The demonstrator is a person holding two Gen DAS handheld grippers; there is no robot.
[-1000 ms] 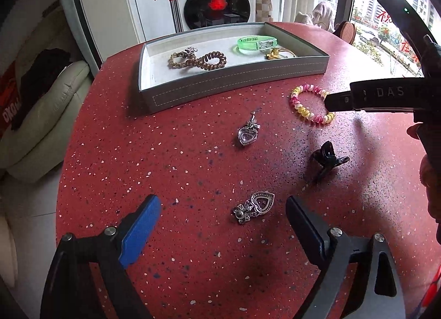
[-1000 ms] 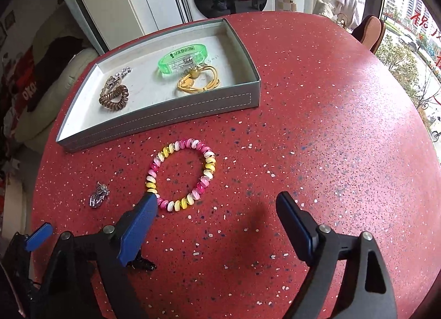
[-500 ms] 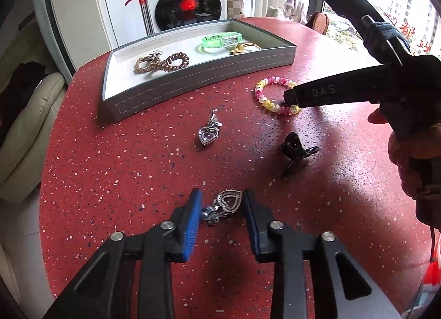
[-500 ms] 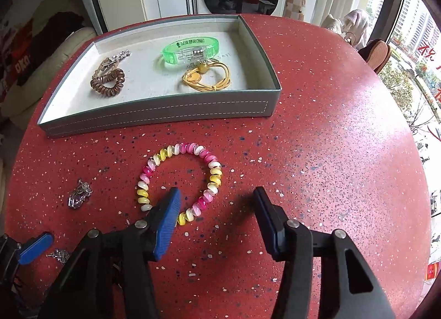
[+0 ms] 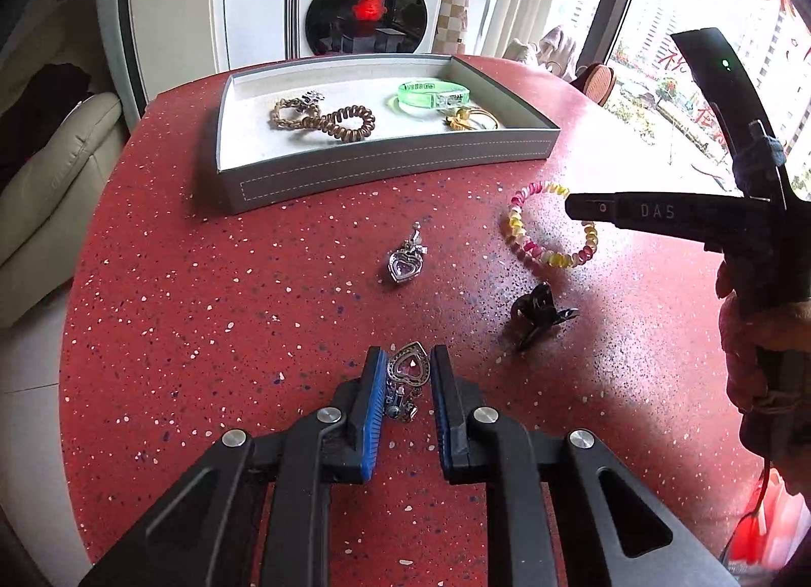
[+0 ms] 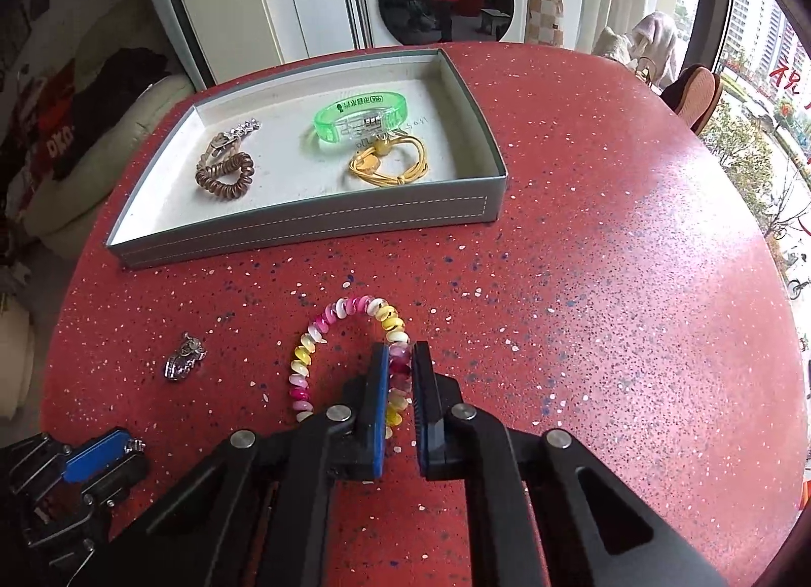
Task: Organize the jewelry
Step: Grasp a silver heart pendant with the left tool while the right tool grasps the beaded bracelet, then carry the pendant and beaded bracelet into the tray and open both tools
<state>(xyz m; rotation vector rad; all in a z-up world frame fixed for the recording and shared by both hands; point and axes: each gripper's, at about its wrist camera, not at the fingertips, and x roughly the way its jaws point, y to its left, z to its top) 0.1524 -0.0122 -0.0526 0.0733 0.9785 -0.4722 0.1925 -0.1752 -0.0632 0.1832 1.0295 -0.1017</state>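
Observation:
My left gripper [image 5: 405, 359] is shut on a silver heart pendant [image 5: 408, 368] that lies on the red table. My right gripper [image 6: 400, 356] is shut on the right side of a pink-and-yellow bead bracelet [image 6: 324, 328], also on the table; the bracelet also shows in the left wrist view [image 5: 522, 232]. A second silver heart pendant [image 5: 404, 262] lies mid-table and shows in the right wrist view [image 6: 182, 363]. A black hair clip [image 5: 540, 305] lies right of my left gripper. The grey tray [image 5: 385, 171] at the back holds a brown coil tie [image 6: 225, 176], a green bangle [image 6: 362, 118] and a yellow cord [image 6: 390, 163].
The round red speckled table [image 6: 608, 283] drops off at its edges on all sides. A washing machine [image 5: 370, 14] and a cream sofa [image 5: 45, 181] stand beyond the table. A window lies to the right.
Both grippers have closed: the left on the near heart pendant, the right on the bead bracelet. Both moved forward toward the tray side.

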